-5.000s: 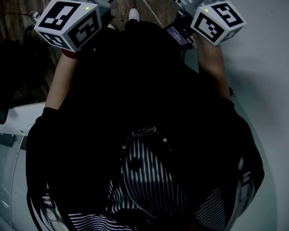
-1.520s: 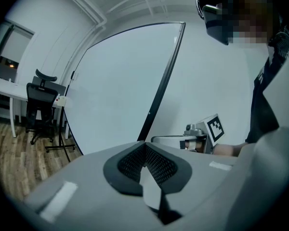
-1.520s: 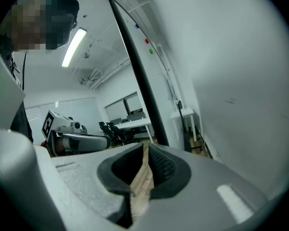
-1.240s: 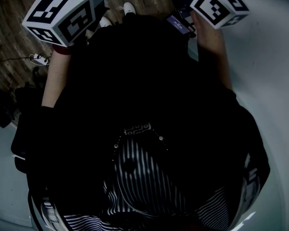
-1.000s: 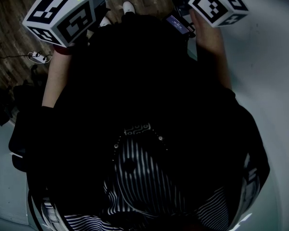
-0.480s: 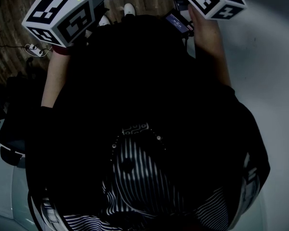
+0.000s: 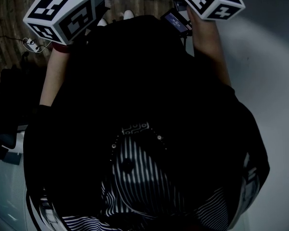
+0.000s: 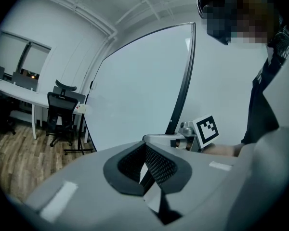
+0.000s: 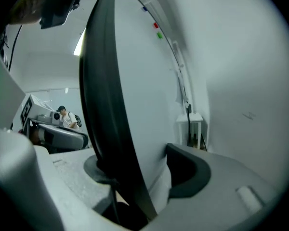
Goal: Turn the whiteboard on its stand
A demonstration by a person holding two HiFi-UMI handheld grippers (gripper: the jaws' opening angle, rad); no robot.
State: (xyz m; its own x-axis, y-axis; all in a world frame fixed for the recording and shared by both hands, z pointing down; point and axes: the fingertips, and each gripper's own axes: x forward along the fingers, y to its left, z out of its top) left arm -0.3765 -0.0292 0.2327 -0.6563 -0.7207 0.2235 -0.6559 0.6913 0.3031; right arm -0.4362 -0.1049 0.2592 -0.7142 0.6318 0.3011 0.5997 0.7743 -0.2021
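The tall black-framed white whiteboard (image 8: 139, 95) stood upright near the pale wall (image 9: 241, 81). Jaws of the right gripper (image 9: 137, 172) had just been opening, loose astride its frame edge; those of the left gripper (image 8: 144, 150) were closed, empty. A release, I judged; next, back clear

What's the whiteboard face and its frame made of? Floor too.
Whiteboard face: smooth, even white with a soft sheen, likely melamine or coated steel; the look doesn't settle which.
Frame: dark, smooth, narrow strip along the edge, metal or plastic, unclear.
Floor: brown planks with visible grain, timber or wood-look laminate.
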